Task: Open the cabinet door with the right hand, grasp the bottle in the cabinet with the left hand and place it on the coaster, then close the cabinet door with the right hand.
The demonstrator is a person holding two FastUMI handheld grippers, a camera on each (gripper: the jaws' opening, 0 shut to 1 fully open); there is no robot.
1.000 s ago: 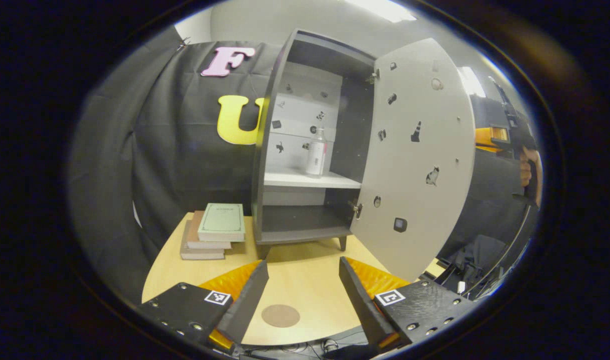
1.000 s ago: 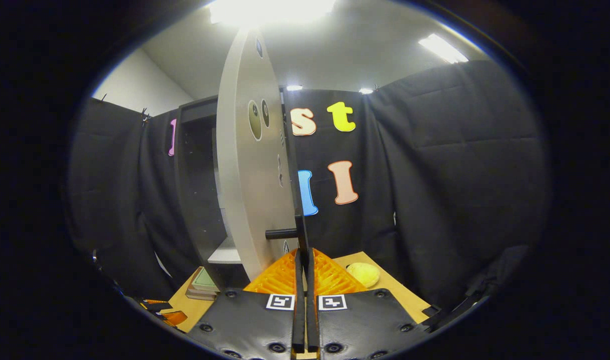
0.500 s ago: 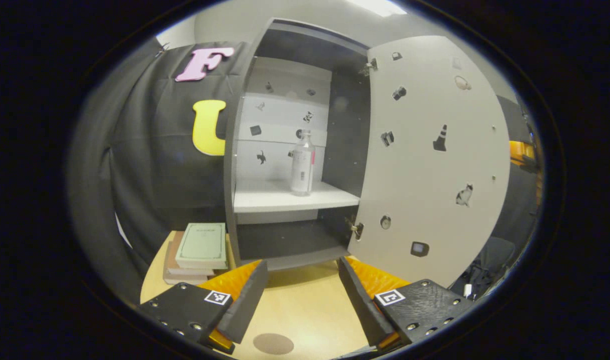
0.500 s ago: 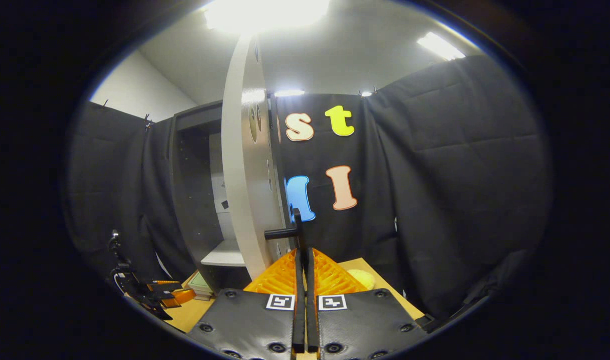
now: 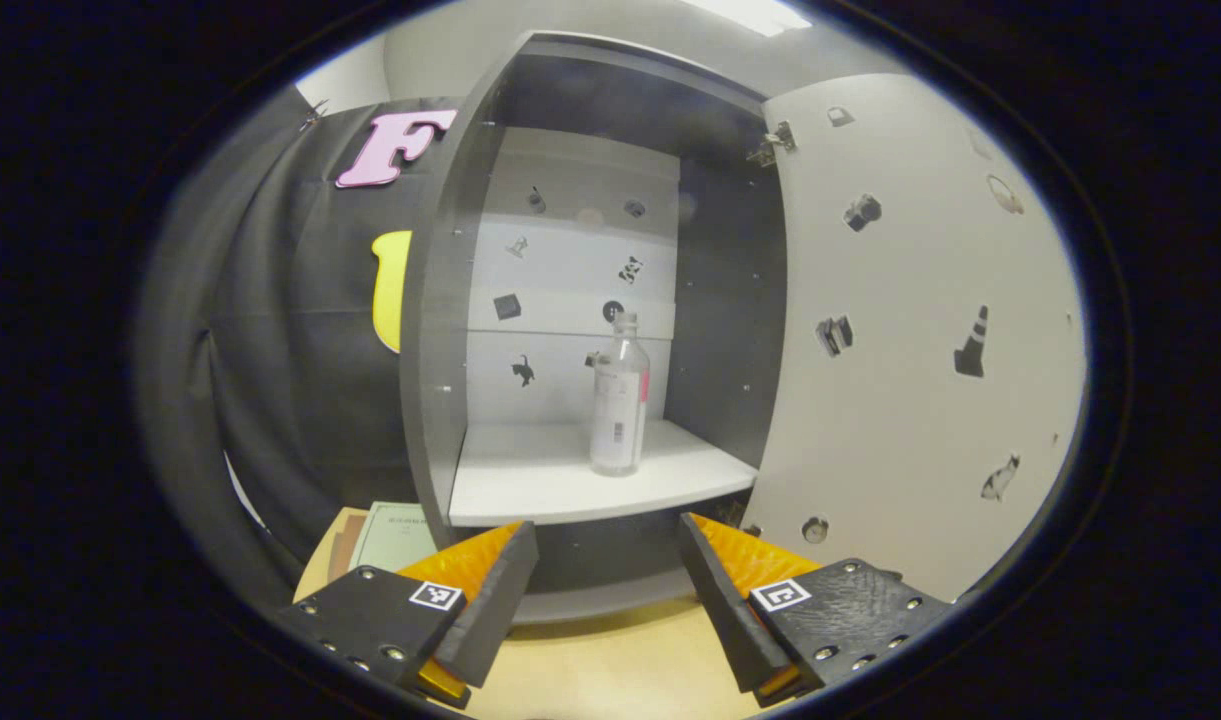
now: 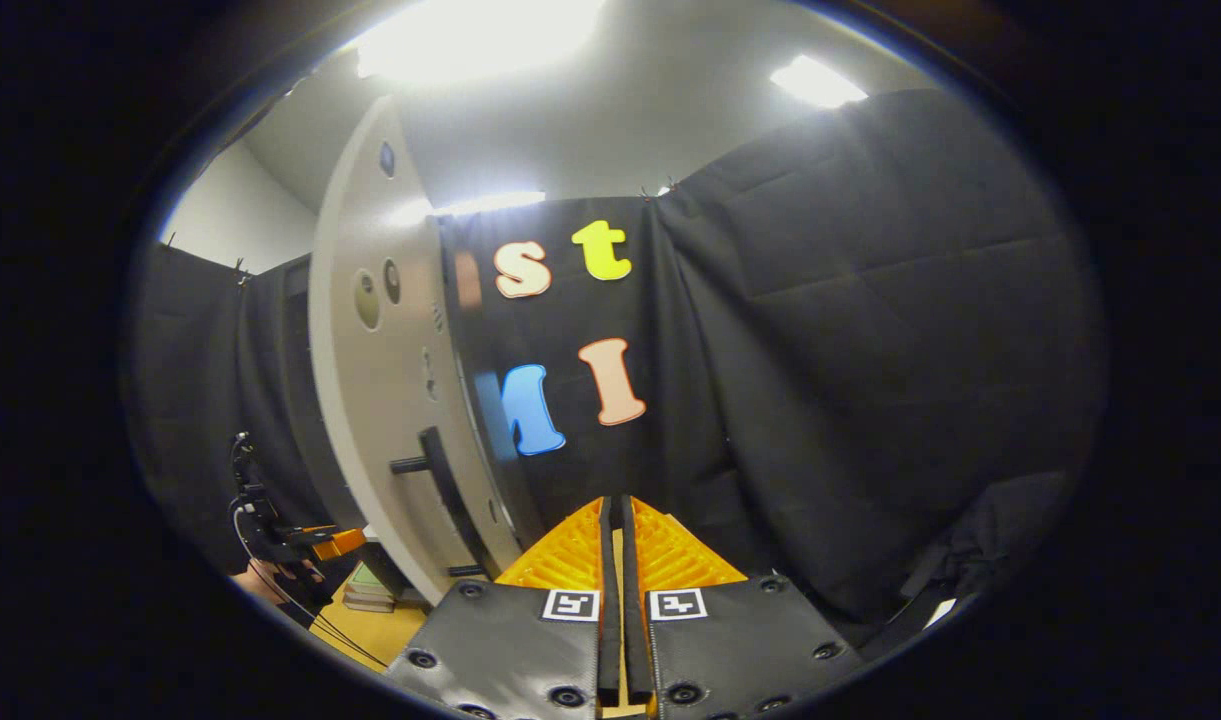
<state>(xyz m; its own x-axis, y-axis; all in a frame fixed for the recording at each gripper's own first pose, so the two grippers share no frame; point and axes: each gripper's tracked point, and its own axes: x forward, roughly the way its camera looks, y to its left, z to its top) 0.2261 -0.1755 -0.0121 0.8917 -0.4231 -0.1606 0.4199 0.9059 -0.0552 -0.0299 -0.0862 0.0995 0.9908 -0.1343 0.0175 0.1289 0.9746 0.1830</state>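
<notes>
The bottle (image 5: pixel 619 400) stands upright on the white shelf (image 5: pixel 530 490) of the open cabinet, toward its right edge, straight ahead of the spread left tongs (image 5: pixel 606 580). The right tongs (image 6: pixel 617 600) are pressed together, empty, well apart.

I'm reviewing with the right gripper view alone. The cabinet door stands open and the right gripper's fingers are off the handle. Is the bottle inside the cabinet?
Observer: Yes. In the left gripper view, the bottle stands upright on the white shelf.
Operator: Is the left gripper holding it?
Observer: No. The left gripper is open in front of the shelf, with nothing between its fingers.
Operator: Anything else on that shelf?
Observer: No, the bottle is the one thing standing on it, towards the shelf's right half.
</notes>
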